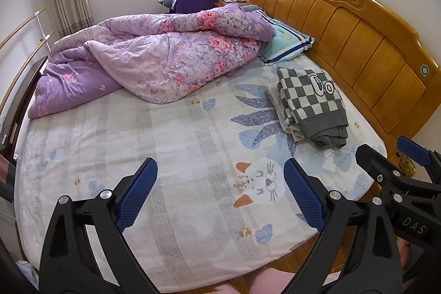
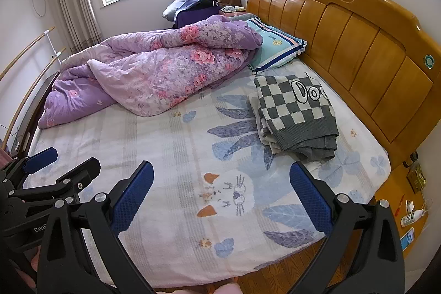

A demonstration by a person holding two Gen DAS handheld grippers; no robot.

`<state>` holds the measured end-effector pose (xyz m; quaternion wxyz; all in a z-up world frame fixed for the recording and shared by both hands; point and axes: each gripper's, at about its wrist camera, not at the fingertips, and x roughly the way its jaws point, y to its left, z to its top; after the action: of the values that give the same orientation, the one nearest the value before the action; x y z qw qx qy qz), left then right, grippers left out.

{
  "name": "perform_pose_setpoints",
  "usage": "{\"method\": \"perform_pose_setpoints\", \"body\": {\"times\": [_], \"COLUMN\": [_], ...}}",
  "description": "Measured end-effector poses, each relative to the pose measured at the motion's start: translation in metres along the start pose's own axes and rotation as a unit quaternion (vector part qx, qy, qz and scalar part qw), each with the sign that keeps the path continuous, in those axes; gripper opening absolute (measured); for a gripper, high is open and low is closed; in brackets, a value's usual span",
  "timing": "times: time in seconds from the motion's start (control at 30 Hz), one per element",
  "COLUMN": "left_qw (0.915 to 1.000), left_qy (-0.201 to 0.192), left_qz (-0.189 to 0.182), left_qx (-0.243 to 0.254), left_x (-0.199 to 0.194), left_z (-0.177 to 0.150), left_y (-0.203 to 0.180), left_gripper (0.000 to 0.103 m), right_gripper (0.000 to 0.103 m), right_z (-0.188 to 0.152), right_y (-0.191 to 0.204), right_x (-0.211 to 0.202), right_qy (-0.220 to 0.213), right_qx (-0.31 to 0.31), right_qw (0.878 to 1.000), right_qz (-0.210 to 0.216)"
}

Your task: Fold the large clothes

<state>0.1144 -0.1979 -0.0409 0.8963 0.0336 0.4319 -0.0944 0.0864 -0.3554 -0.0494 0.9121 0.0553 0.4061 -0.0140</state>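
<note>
A folded grey-and-white checkered sweater [image 1: 311,106] [image 2: 296,112] lies on a stack of folded pale clothes [image 1: 281,115] [image 2: 261,128] near the headboard. My left gripper [image 1: 220,172] is open above the bed's near side, nothing between its blue pads. My right gripper [image 2: 220,175] is also open and empty, held just to the right of the left one. Each gripper shows at the edge of the other's view, the right gripper [image 1: 386,156] in the left wrist view and the left gripper [image 2: 71,159] in the right wrist view.
A crumpled purple floral quilt [image 1: 154,59] [image 2: 154,70] covers the far half of the bed. A teal pillow [image 1: 286,43] [image 2: 275,48] leans by the wooden headboard [image 1: 358,40] [image 2: 358,46]. The patterned bedsheet [image 1: 165,156] [image 2: 165,156] is bare in front. A nightstand [image 2: 408,211] with small items stands at right.
</note>
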Motion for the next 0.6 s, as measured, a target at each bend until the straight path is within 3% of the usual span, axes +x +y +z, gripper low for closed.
{"method": "perform_pose_setpoints", "body": {"times": [0.6], "left_qw": [1.0000], "left_qy": [0.001], "left_qz": [0.000], "left_qx": [0.001], "left_x": [-0.0009], "left_z": [-0.0018], "left_y": [-0.0023], "left_gripper": [0.093], "right_gripper": [0.096], "right_z": [-0.0013], "right_y": [-0.0023], "right_x": [-0.0010], "right_qy": [0.001], "right_qx": [0.002], "right_qw": [1.000], "right_qz": [0.000]}}
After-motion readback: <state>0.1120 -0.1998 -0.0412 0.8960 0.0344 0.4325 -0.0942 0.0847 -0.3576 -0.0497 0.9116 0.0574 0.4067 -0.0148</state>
